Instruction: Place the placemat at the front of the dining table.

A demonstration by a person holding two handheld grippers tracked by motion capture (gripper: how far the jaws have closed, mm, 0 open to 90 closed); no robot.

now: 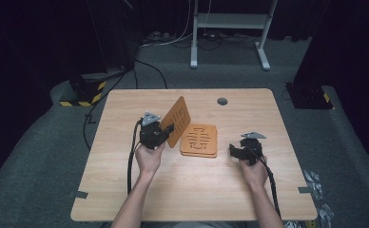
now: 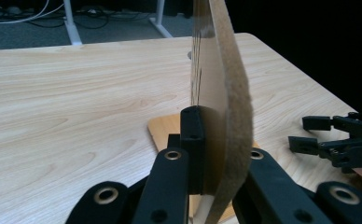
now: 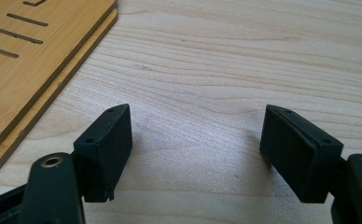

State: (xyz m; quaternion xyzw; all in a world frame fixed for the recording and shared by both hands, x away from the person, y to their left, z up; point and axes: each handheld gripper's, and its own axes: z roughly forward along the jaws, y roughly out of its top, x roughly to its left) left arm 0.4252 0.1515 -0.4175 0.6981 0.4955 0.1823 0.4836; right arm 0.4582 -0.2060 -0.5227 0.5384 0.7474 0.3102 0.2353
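My left gripper (image 1: pixel 169 129) is shut on a thin orange slotted board (image 1: pixel 179 118) and holds it on edge, tilted above the table. In the left gripper view the board (image 2: pixel 221 93) runs edge-on between the jaws of that gripper (image 2: pixel 216 154), with a fuzzy backing on its right face. A stack of similar slotted boards (image 1: pixel 199 140) lies flat just to the right of it. My right gripper (image 1: pixel 232 151) rests low beside the stack's right edge. In the right gripper view that gripper (image 3: pixel 195 144) is open over bare wood, with the stack (image 3: pixel 30 60) at the upper left.
The light wooden table (image 1: pixel 197 190) has a round grey cable hole (image 1: pixel 222 101) near its far edge. Bits of tape stick to the left (image 1: pixel 78 194) and right (image 1: pixel 305 190) edges. A white desk frame (image 1: pixel 230 21) and cables stand on the floor beyond.
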